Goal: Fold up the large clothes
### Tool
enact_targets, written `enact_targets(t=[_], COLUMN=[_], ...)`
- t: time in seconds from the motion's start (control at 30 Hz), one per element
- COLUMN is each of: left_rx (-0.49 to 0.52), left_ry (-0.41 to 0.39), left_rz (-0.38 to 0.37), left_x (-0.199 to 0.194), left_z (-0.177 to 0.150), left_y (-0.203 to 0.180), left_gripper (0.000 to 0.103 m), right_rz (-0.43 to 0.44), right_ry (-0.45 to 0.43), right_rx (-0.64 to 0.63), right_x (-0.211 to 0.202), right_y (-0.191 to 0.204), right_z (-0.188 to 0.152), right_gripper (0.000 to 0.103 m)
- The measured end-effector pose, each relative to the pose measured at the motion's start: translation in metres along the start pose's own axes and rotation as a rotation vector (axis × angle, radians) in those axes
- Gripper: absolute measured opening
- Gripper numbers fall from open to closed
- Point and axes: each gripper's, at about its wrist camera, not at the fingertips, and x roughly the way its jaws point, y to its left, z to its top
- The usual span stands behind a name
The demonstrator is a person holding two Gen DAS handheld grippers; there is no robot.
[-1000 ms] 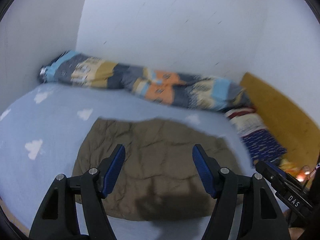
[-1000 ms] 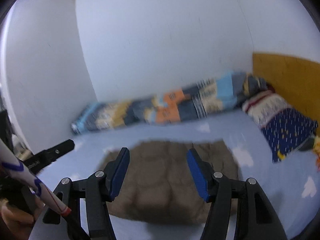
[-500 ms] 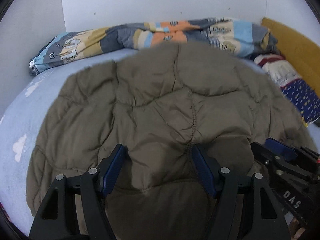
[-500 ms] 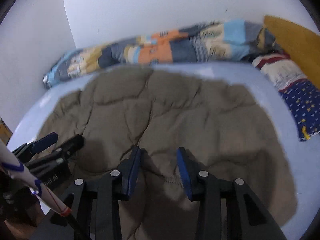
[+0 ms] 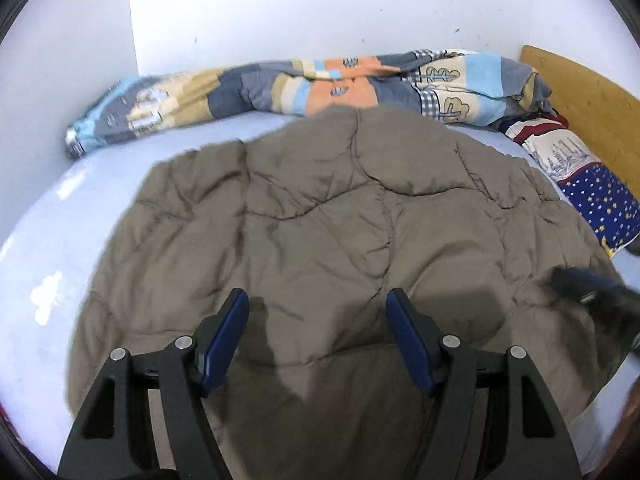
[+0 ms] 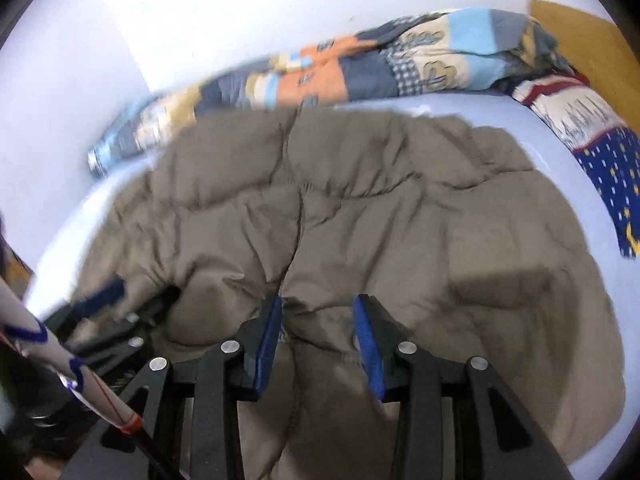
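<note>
puffy brown quilted jacket (image 5: 340, 220), spread flat

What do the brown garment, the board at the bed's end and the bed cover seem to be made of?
Brown garment: looks like a padded, quilted synthetic shell, matte, with stitched seams and puffy panels; the filling cannot be seen. Board: seems to be wood, yellowish with faint grain and a smooth finish. Bed cover: likely woven cotton-type sheet, pale blue with white prints, smooth and flat.

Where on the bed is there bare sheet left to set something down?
Bare blue sheet lies left of the brown quilted garment, up to the wall, plus a thin strip before the rolled patterned blanket. The right side is crowded by the starred pillow.
</note>
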Motion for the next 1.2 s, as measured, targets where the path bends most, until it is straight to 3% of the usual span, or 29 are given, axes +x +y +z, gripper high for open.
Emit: enact_targets(t=[0.17, 0.33, 0.53, 0.83, 1.2], left_rx=[0.017, -0.027, -0.072, -0.162, -0.172], left_ry=[-0.057, -0.059, -0.06, 0.017, 0.028], left_rz=[0.033, 0.061, 0.102, 0.129, 0.131], left_x=[-0.019, -0.028, -0.034, -0.019, -0.014], left_z=[-0.005, -0.013, -0.019, -0.026, -0.029], left_y=[0.009, 0.028, 0.054, 0.091, 0.096], left_gripper=[0.07, 0.07, 0.07, 0.07, 0.07], right_rz=[-0.155, -0.229, -0.26, -0.258, -0.273], right_ry=[-0.052, -0.018, -0.009, 0.074, 0.095], right_rx=[0.061, 0.203, 0.218, 0.296, 0.289], right_x=[-0.044, -0.062, -0.065, -0.044, -0.037], right_y=[-0.038, -0.079, -0.08, -0.097, -0.096], right_z=[-0.01, -0.027, -0.034, -0.04, -0.042], right_gripper=[0.041, 0.041, 0.041, 0.042, 0.046])
